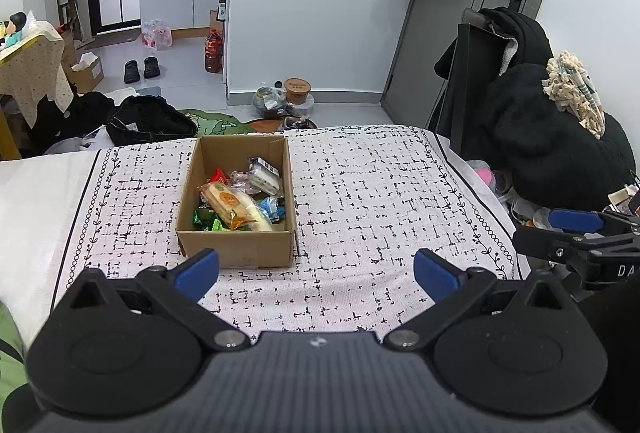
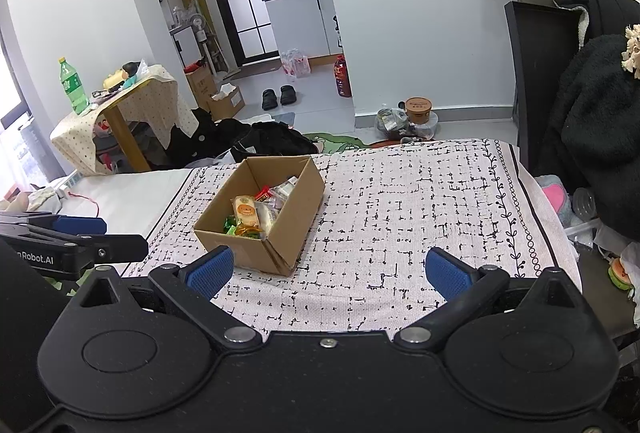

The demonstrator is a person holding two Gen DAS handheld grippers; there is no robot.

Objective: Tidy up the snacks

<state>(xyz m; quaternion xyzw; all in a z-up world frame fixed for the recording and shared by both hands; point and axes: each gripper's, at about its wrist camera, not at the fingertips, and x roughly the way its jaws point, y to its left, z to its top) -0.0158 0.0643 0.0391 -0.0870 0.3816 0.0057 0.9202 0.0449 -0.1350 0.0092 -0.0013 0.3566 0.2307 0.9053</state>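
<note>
One brown cardboard box [image 1: 236, 249] sits on a white cloth with black dashes [image 1: 380, 201], which covers what looks like a bed. The box is open on top and has snacks in it. All the snacks are inside; none lie on the cloth. The biggest is one long pale packet with an orange round label [image 1: 234, 207]. There are some small green packets [image 1: 206, 219], one red packet [image 1: 218, 175], one clear wrapped white snack [image 1: 262, 175] and a bit of blue wrapper [image 1: 272, 207]. They are piled up, so the full count cannot be told.

There are two grippers. The left gripper [image 1: 316, 267] has two blue pads spread wide apart and holds nothing. It is just in front of the box. The right gripper [image 2: 330, 269] is spread wide too, and is empty. The box is in front of it and a bit to its left.

The left view looks straight down into the box. It also shows the other gripper at its right edge. The right view sees the box from a corner. Only this view shows one green plastic bottle [image 2: 72, 85] on a small worktop with a dotted cloth [image 2: 160, 101].
</note>
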